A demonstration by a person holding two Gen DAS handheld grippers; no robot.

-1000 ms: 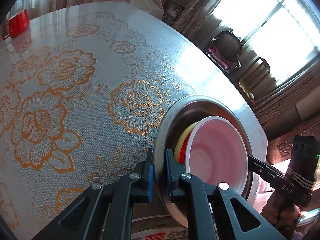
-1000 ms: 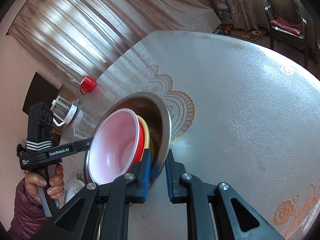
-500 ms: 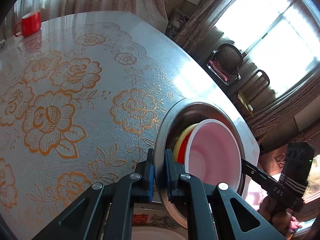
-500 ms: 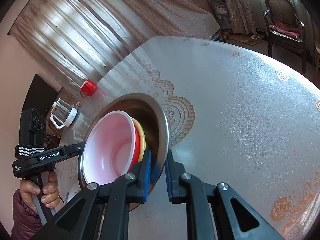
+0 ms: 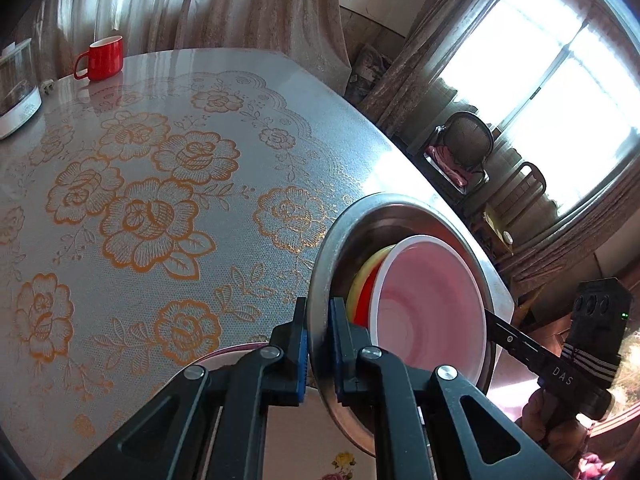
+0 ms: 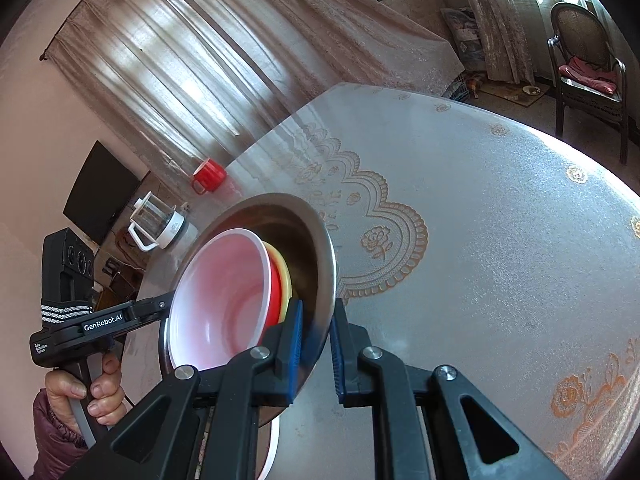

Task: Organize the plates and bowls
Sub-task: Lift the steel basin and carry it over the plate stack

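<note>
**Both grippers clamped on the same steel bowl, stack nested inside**

So the left hand-held gripper (image 5: 318,344) has its blue pads pinched tight on the rim of a big steel bowl (image 5: 404,216), one pad outside the wall and one inside. The right hand-held gripper (image 6: 316,344) is doing the same thing on the opposite rim, also squeezed down on the metal edge. The bowl is tipped up on its side between the two of them, off the bench (image 5: 160,184).

Inside the steel bowl there's a nested stack: a white-rimmed pink bowl (image 5: 428,304) in front, a red bowl (image 5: 366,300) behind it, then a yellow bowl (image 5: 370,270) at the back against the steel. Only the edges of the red and yellow ones show.

Right below the left gripper there's a plate (image 5: 304,440) with a flower print, mostly hidden by the fingers.

Further out on the flowery bench cover sits a red mug (image 5: 102,58) near the far edge, and a glass pitcher with a white base (image 6: 158,220) just beside it. A person's hand (image 6: 96,392) grips the left handle, purple sleeve (image 6: 56,436) showing. There's a chair (image 6: 588,64) with something pink on the seat by the window.
</note>
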